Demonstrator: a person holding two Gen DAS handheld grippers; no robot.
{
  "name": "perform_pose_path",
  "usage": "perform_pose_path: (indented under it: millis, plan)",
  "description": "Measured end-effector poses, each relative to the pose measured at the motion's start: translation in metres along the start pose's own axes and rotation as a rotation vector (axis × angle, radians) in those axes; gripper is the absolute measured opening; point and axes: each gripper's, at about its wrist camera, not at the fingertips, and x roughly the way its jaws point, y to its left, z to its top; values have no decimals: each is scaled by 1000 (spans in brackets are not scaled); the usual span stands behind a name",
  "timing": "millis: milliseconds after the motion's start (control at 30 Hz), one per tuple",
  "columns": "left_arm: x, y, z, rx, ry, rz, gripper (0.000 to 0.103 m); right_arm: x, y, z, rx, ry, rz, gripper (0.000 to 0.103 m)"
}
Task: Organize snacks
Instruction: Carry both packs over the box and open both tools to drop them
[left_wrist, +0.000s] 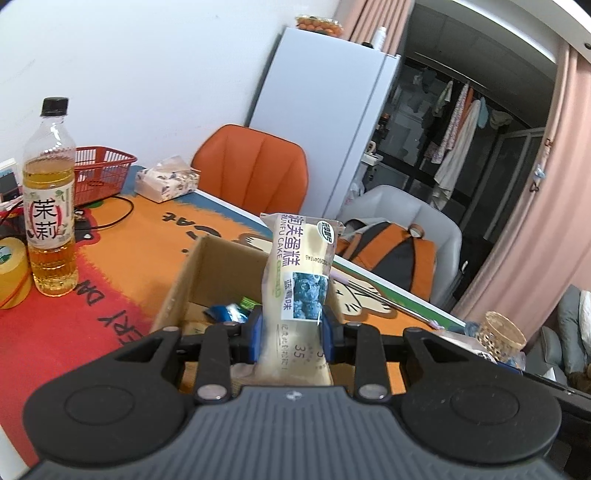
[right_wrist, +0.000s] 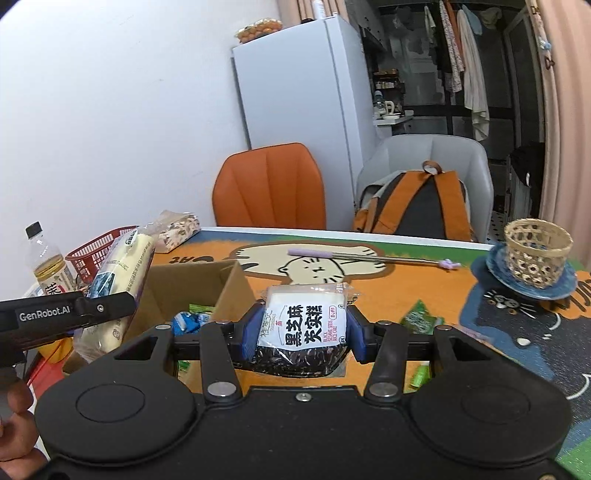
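The left gripper (left_wrist: 291, 332), black with blue pads, tilts downward over the open brown cardboard box (left_wrist: 218, 266), its tongs clamped on a long pale-yellow cake packet with a blueberry picture on its label (left_wrist: 301, 280). The packet stands nearly upright between the pads, its top leaning toward one o'clock, above the box's right wall. Inside the box lie small blue and green foil wrappers (left_wrist: 231, 310).

The right gripper (right_wrist: 301, 330), same build, also dips downward, just right of the box at its four o'clock. Its tongs are pressed against the sides of a squat clear packet of black sesame rice cake with a white label (right_wrist: 304, 325), held above the orange cat-print tablecloth (right_wrist: 424, 288). A loose green wrapper (right_wrist: 417, 318) lies on the cloth at the gripper's two o'clock.

From the right wrist view, the left tool reaches in from nine o'clock, with fingers of the person's hand (right_wrist: 16, 402) curled at the lower left edge. A tea bottle with a black cap (left_wrist: 50, 199) stands at the box's ten o'clock.
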Motion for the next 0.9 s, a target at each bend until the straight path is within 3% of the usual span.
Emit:
perform_pose_path:
  millis: [367,667,900]
  plan:
    - [15,32,9,-26,34,48,31,22,33,12,-43,10,43,48]
    - [9,52,16,-55,20,97,47,37,59,13,-71,34,88,48]
    - [5,59,17,-63,18,95,50,47,75,19,-89,39,106,48]
